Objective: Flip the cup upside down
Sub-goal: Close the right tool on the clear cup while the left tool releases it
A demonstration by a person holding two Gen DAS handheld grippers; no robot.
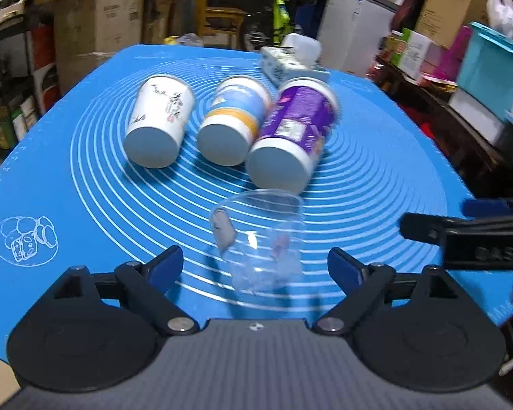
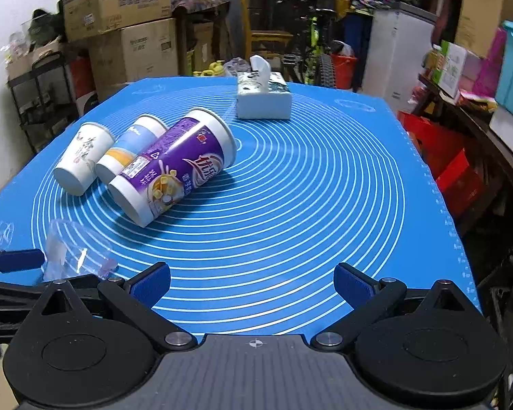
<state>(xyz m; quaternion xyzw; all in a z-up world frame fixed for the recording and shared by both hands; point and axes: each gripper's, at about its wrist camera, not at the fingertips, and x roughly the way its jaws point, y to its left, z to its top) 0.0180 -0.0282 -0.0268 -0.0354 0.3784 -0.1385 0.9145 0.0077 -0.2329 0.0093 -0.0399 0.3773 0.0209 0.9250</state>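
Note:
A clear plastic cup point(image 1: 260, 239) stands on the blue mat point(image 1: 85, 177) just ahead of my open left gripper point(image 1: 255, 268), between its fingers but not touched. It also shows in the right wrist view point(image 2: 73, 256) at lower left. Three paper cups lie on their sides behind it: a white one point(image 1: 159, 119), a blue-and-orange one point(image 1: 234, 119) and a purple one point(image 1: 290, 133). My right gripper point(image 2: 252, 282) is open and empty over the mat, right of the cups; its finger shows in the left wrist view point(image 1: 461, 232).
A tissue box point(image 2: 263, 97) stands at the far side of the mat. Cardboard boxes, shelves and a cluttered bench surround the table. The mat's right edge point(image 2: 461, 239) drops off beside red boxes.

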